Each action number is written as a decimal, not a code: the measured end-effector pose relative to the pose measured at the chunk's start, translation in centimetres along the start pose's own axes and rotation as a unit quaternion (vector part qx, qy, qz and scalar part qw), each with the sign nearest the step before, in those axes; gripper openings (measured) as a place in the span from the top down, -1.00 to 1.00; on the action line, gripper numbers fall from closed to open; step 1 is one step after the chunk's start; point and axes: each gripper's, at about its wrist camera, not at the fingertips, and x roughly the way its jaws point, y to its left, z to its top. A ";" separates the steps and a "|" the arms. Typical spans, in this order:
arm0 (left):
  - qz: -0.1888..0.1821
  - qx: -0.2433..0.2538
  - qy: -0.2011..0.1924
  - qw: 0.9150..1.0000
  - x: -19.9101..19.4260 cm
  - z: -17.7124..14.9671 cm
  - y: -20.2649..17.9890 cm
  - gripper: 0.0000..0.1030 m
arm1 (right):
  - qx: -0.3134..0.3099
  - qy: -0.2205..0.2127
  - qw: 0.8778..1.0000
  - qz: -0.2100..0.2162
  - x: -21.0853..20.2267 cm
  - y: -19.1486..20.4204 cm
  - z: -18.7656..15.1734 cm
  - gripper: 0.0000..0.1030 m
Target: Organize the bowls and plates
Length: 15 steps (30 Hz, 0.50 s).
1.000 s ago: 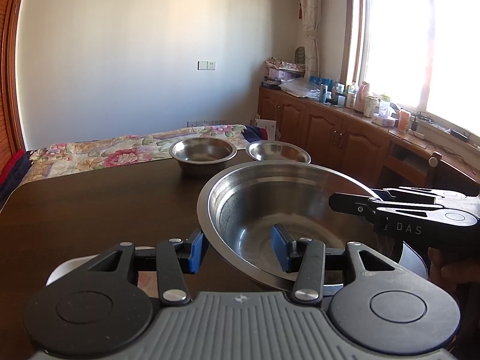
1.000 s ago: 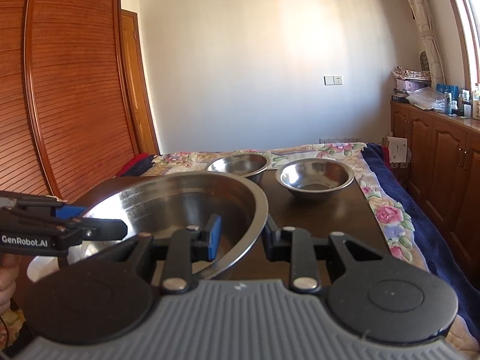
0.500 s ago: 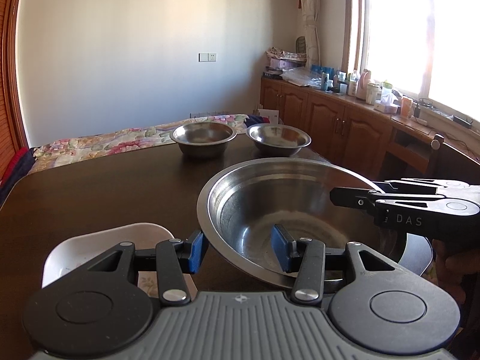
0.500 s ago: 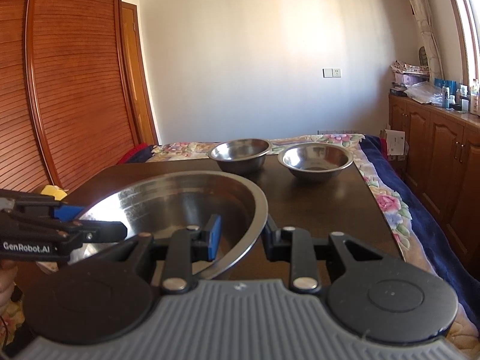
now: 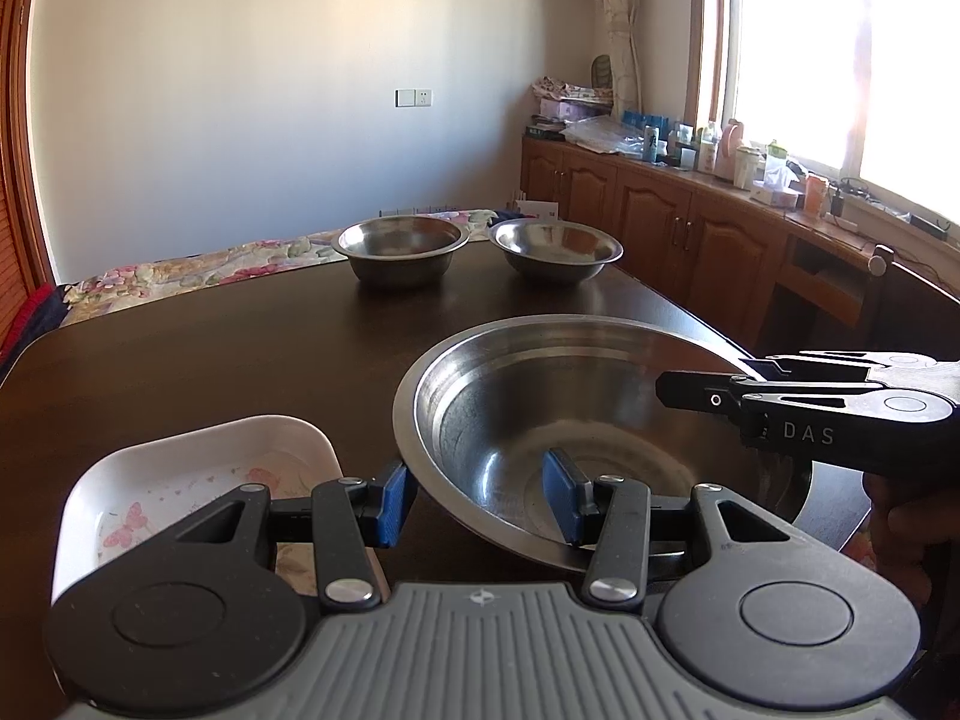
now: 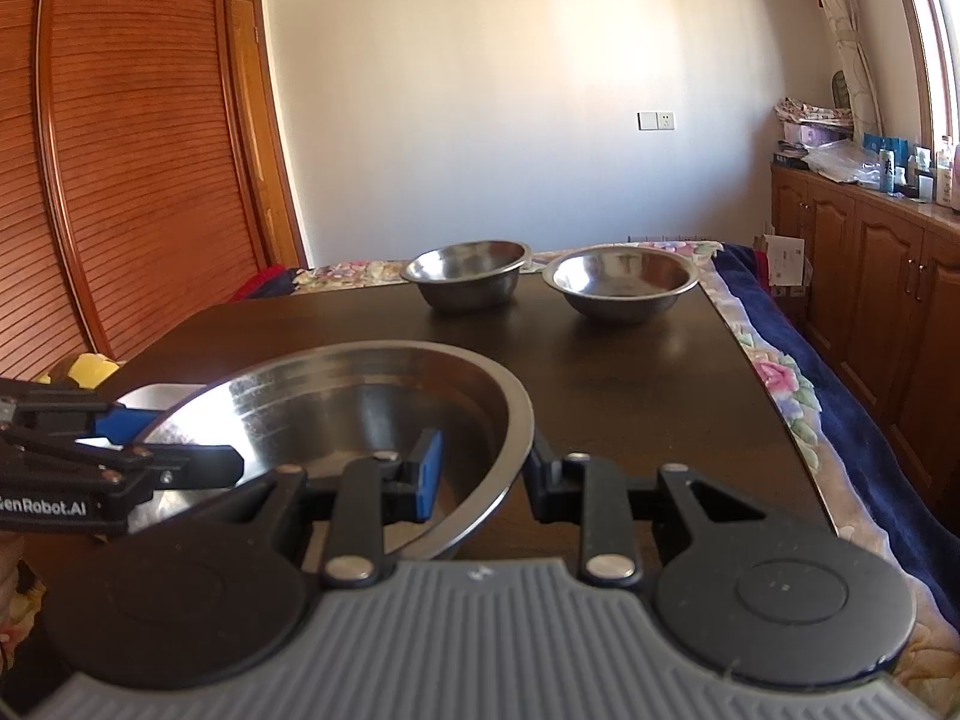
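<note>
A large steel bowl point(image 5: 600, 414) sits low over the near part of the dark table point(image 5: 210, 348). My left gripper point(image 5: 480, 504) is open and straddles the bowl's near-left rim, with clear gaps to both pads. My right gripper point(image 6: 486, 474) is open and straddles the bowl's point(image 6: 360, 408) right rim. Each gripper shows from the side in the other's view. Two smaller steel bowls point(image 5: 401, 247) point(image 5: 555, 249) stand side by side at the table's far end. A white floral plate point(image 5: 198, 480) lies at the near left, under my left gripper's left finger.
A floral-covered bed point(image 6: 798, 396) runs along the table's far and right sides. Wooden cabinets point(image 5: 690, 234) with bottles on top stand under the window at the right. A slatted wooden wardrobe point(image 6: 138, 180) is at the left. A yellow object point(image 6: 90, 369) shows at the table's left edge.
Both grippers and the large bowl have come down toward the table. More of the table top and the white plate now show. The jaws' opening looks unchanged.
</note>
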 end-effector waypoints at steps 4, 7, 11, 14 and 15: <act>0.000 0.000 0.003 1.000 0.3 0.0 0.1 0.05 | 0.003 0.003 1.000 -0.001 0.2 -0.2 -0.2 0.40; 0.001 0.000 0.006 1.000 0.5 -0.2 0.1 0.05 | 0.004 0.005 1.000 -0.001 0.3 -0.2 -0.2 0.40; 0.002 -0.001 0.008 1.000 0.7 -0.4 -0.1 0.05 | 0.006 0.007 1.000 -0.001 0.5 -0.2 -0.2 0.40; 0.002 -0.002 0.009 1.000 0.8 -0.4 -0.1 0.05 | 0.005 0.009 1.000 -0.002 0.6 -0.2 -0.3 0.40; 0.002 -0.002 0.009 1.000 0.9 -0.4 -0.1 0.05 | 0.005 0.009 1.000 -0.001 0.6 -0.2 -0.3 0.40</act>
